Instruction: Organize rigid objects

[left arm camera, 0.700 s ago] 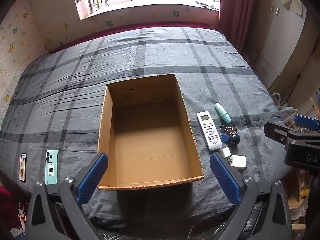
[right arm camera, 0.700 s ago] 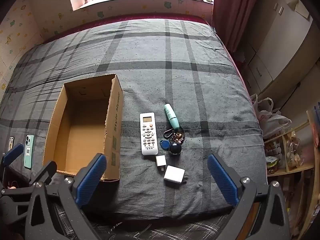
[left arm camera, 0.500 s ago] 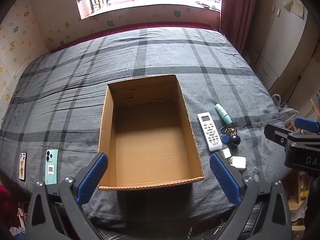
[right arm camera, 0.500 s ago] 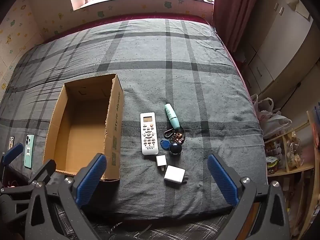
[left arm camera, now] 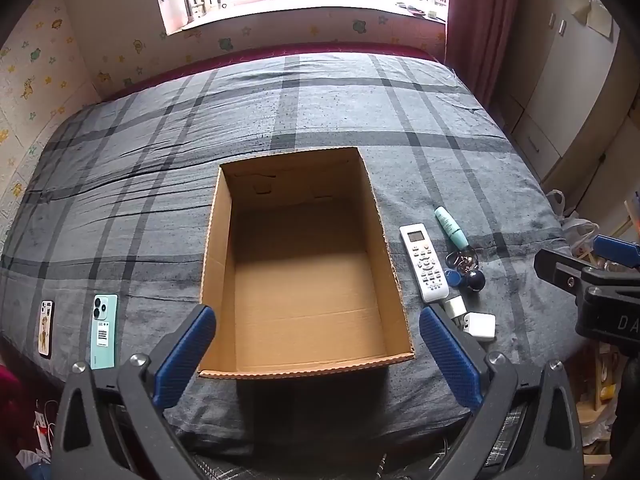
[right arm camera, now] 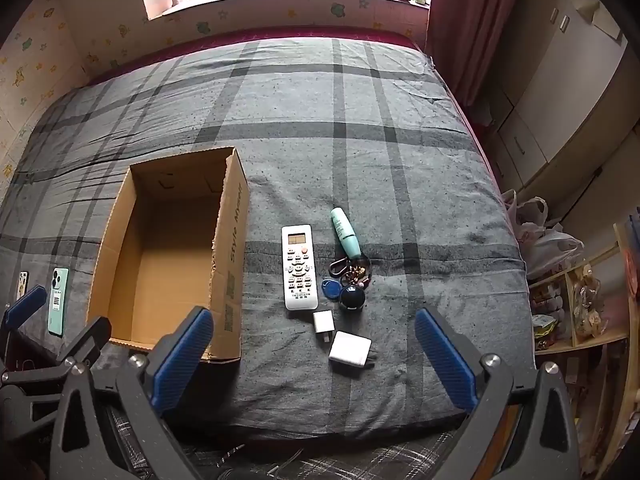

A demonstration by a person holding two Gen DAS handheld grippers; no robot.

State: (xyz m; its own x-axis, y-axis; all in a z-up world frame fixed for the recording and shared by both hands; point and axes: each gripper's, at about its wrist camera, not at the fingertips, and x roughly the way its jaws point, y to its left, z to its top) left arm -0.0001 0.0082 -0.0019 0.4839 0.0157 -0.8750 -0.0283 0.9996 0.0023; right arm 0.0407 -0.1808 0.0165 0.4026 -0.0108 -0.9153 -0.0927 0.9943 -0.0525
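An open, empty cardboard box [left arm camera: 304, 344] [right arm camera: 228, 288] sits on the grey plaid bed. Right of it lie a white remote [left arm camera: 424, 266] [right arm camera: 298, 266], a teal tube [left arm camera: 451, 227] [right arm camera: 344, 231], a key bunch with blue tags [left arm camera: 464, 270] [right arm camera: 350, 280], a small white plug [left arm camera: 455, 307] [right arm camera: 323, 322] and a larger white charger [left arm camera: 480, 326] [right arm camera: 350, 348]. Left of the box lie a teal phone [left arm camera: 104, 330] [right arm camera: 58, 300] and a patterned phone [left arm camera: 45, 327] [right arm camera: 23, 281]. My left gripper [left arm camera: 316, 354] is open and empty before the box. My right gripper [right arm camera: 314, 354] is open and empty, above the chargers.
The bed [left arm camera: 320, 100] [right arm camera: 360, 120] fills the view, with a window wall beyond it. A red curtain [right arm camera: 460, 20] and white cupboards [right arm camera: 560, 100] stand to the right. A wooden shelf with bags [right arm camera: 576, 300] is beside the bed's right edge.
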